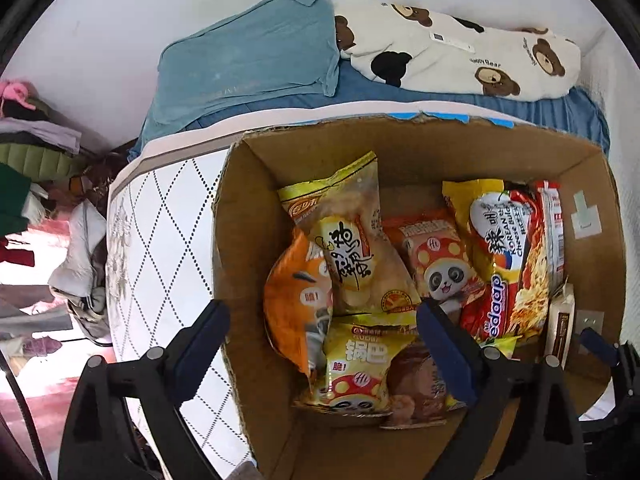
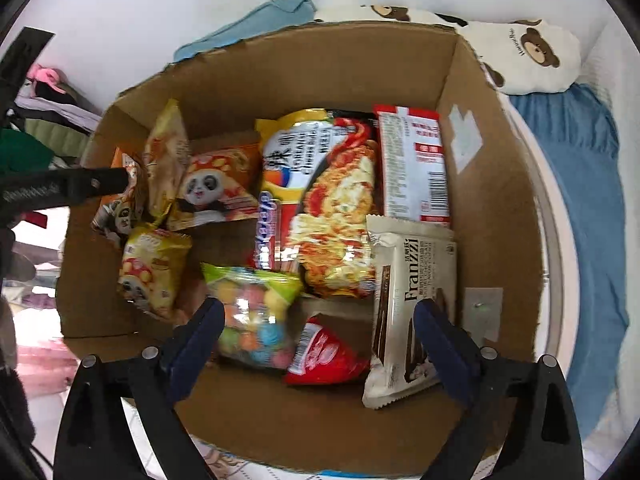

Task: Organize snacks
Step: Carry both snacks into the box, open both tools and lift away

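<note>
An open cardboard box (image 1: pixel 248 240) (image 2: pixel 496 208) on the bed holds several snack packs. In the left wrist view I see a yellow chip bag (image 1: pixel 352 236), an orange bag (image 1: pixel 292 304), a yellow panda pack (image 1: pixel 360 368), an orange panda pack (image 1: pixel 436 256) and a red noodle pack (image 1: pixel 508 264). My left gripper (image 1: pixel 324 320) is open and empty above the box's left side. In the right wrist view I see a bag of coloured candies (image 2: pixel 256 316), a small red pack (image 2: pixel 324 356), a white Franzzi pack (image 2: pixel 412 304) and a red-white box (image 2: pixel 416 164). My right gripper (image 2: pixel 320 320) is open and empty above them.
The box rests on a mattress (image 1: pixel 160 240) with a blue sheet (image 2: pixel 592 240). A teal pillow (image 1: pixel 248 64) and a bear-print blanket (image 1: pixel 460 52) lie behind it by the white wall. Clothes (image 1: pixel 32 152) are piled at the left on the floor side.
</note>
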`<state>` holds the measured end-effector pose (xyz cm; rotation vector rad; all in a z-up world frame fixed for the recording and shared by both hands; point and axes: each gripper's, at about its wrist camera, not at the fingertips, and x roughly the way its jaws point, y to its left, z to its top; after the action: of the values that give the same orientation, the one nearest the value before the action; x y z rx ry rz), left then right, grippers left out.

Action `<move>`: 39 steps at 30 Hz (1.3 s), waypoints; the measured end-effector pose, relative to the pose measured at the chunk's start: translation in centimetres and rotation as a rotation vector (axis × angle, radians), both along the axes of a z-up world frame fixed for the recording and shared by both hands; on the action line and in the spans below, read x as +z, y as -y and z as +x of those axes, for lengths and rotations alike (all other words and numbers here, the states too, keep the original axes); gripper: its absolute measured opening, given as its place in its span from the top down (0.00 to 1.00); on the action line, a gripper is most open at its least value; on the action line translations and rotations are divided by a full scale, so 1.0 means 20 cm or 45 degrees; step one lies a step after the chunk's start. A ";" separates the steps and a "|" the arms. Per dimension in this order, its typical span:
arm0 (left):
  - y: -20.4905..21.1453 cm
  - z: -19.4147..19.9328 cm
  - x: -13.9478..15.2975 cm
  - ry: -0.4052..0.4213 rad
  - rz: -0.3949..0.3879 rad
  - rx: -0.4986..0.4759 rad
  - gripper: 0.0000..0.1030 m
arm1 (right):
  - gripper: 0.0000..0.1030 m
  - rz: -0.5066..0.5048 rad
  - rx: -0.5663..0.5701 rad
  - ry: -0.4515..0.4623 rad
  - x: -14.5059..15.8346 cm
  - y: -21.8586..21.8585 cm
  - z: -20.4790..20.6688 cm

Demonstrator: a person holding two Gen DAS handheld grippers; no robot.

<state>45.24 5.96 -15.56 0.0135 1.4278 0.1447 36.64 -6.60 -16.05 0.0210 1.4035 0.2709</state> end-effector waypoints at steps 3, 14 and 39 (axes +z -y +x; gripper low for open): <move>0.01 -0.02 0.02 0.005 -0.037 0.012 0.06 | 0.05 0.006 -0.020 -0.007 0.00 0.02 0.00; 0.09 -0.18 -0.03 -0.011 -0.202 0.079 0.06 | 0.05 -0.069 -0.030 0.028 0.04 0.06 -0.03; 0.22 -0.77 0.41 0.418 -0.196 0.059 0.06 | 0.05 -0.095 -0.034 0.472 0.56 0.14 -0.43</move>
<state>29.75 1.53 -7.42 -0.1632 1.1083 0.0705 28.09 -9.30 -4.83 -0.0692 1.0431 0.1887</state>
